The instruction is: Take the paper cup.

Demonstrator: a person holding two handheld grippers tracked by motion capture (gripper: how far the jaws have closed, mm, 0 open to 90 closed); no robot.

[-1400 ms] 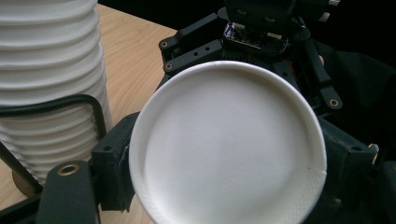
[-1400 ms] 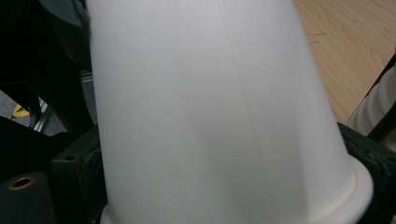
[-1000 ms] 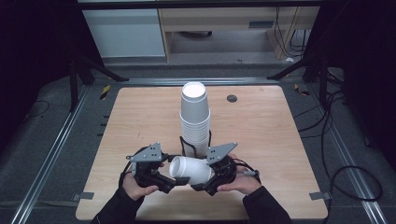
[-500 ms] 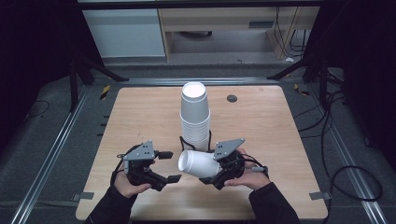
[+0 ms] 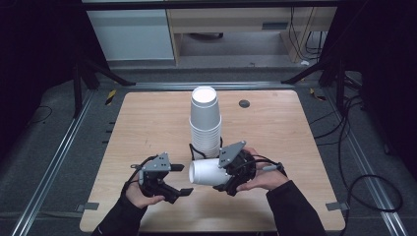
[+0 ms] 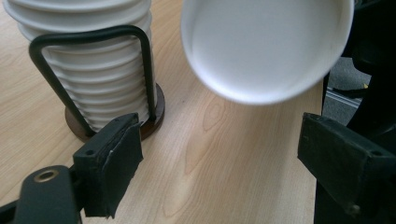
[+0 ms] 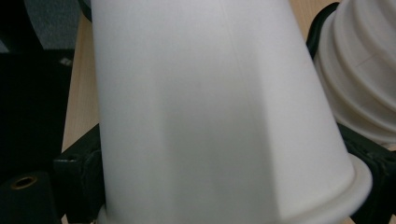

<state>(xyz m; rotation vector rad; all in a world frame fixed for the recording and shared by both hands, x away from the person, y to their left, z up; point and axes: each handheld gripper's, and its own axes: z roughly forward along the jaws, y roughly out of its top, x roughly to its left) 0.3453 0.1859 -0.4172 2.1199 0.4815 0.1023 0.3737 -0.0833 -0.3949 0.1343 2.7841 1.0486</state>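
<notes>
A tall stack of white paper cups point(image 5: 205, 118) stands upside down in a black wire holder point(image 5: 194, 150) at the table's middle. Just in front of it, my right gripper point(image 5: 222, 175) is shut on a single white cup point(image 5: 202, 172), held on its side with its narrow end pointing left. In the right gripper view the cup point(image 7: 210, 116) lies between both jaws of my right gripper point(image 7: 226, 186), its rolled rim nearest the camera, the stack point(image 7: 364, 70) beside it. My left gripper point(image 5: 183, 179) is open, left of the cup and apart from it. Its view faces the cup's round end point(image 6: 266, 46), with the left gripper point(image 6: 229, 158) holding nothing and the stack point(image 6: 88, 70) nearby.
A small black round disc point(image 5: 244, 103) sits near the far edge of the wooden table point(image 5: 295, 147). Metal rails and cables run along the floor on both sides. Bare wood lies to the left and right of the stack.
The two grippers were close together at the cup a second ago. The left one has drawn back to the left, and the right one has shifted right with the cup.
</notes>
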